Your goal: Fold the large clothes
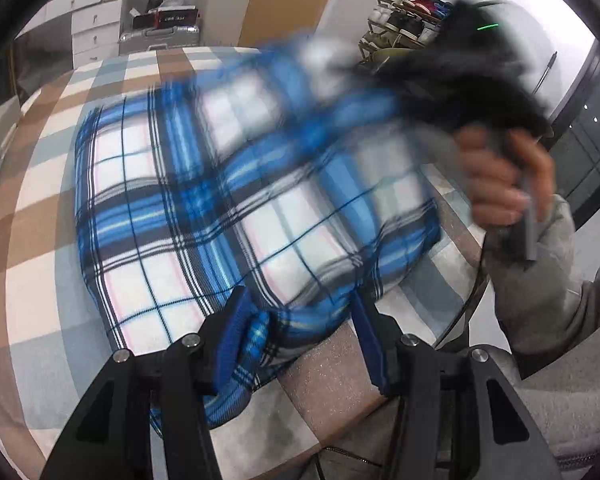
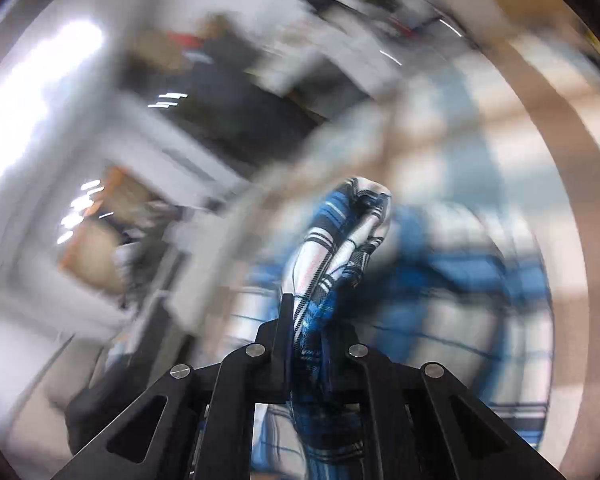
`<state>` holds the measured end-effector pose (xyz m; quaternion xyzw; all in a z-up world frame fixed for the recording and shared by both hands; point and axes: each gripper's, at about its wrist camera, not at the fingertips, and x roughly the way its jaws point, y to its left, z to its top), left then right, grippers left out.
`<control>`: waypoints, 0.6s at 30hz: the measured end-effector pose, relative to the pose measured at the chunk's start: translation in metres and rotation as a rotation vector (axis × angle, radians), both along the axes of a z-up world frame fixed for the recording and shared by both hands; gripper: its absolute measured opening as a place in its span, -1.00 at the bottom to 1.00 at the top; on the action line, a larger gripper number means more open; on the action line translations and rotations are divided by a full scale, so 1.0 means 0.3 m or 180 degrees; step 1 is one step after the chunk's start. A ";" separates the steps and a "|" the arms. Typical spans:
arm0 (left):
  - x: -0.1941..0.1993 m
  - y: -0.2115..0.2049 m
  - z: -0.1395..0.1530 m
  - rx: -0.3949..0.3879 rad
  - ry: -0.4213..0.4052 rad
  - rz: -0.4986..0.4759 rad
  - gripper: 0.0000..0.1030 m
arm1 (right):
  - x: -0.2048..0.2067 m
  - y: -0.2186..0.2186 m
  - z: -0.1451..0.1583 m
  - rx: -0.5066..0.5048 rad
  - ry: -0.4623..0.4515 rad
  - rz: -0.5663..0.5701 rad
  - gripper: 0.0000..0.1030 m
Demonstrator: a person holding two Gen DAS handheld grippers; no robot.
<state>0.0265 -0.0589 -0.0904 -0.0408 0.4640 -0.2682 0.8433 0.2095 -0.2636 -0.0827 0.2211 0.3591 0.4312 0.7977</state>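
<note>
A: Where's the garment?

B: The blue, white and black plaid fleece garment [image 1: 204, 208] lies spread on the bed cover of tan, grey and white checks [image 1: 32, 208], filling the middle of it. Its far part is lifted off the cover and blurred.

A: Left side?

B: The left gripper [image 1: 304, 320] sits at the near hem of the garment. Its black jaws with blue ribbed pads stand partly apart. A bunched roll of hem lies against the left pad [image 1: 232, 340]; the right pad is off the fabric, over the cover. Not pinching it, as far as I can see.

A: Right side?

B: The right gripper [image 2: 306, 320] is clamped on a fold of the same plaid cloth [image 2: 340, 248], jaws nearly together with the fabric squeezed between them and sticking out past the tips. In the left wrist view the person's hand [image 1: 500, 176] holds that black tool above the far right part of the garment, grey sleeve [image 1: 540, 280] below it.

A: Around the bed?

B: Beyond the garment: a white chest of drawers [image 1: 92, 28], a silver suitcase [image 1: 160, 36], a wooden door [image 1: 288, 0], and a shoe rack [image 1: 404, 20] off to the right. The right wrist view is too smeared to read the background.
</note>
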 end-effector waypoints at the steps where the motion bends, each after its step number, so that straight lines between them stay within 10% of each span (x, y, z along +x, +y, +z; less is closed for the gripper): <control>1: 0.000 -0.005 0.005 -0.0027 -0.0010 -0.0011 -0.11 | -0.027 -0.006 0.039 0.0033 -0.0193 0.0019 -0.82; 7: 0.015 -0.026 -0.017 -0.0058 0.0046 -0.0067 -0.11 | 0.119 -0.049 -0.190 -0.0601 0.0626 -0.0559 -0.76; 9: 0.014 -0.029 -0.016 -0.0056 0.0051 -0.0049 -0.11 | 0.108 -0.068 -0.212 -0.0524 0.0680 -0.0610 -0.45; 18: 0.021 -0.015 0.008 -0.0227 0.0064 0.0077 -0.10 | -0.193 -0.129 -0.215 -0.0561 0.0574 -0.0075 -0.21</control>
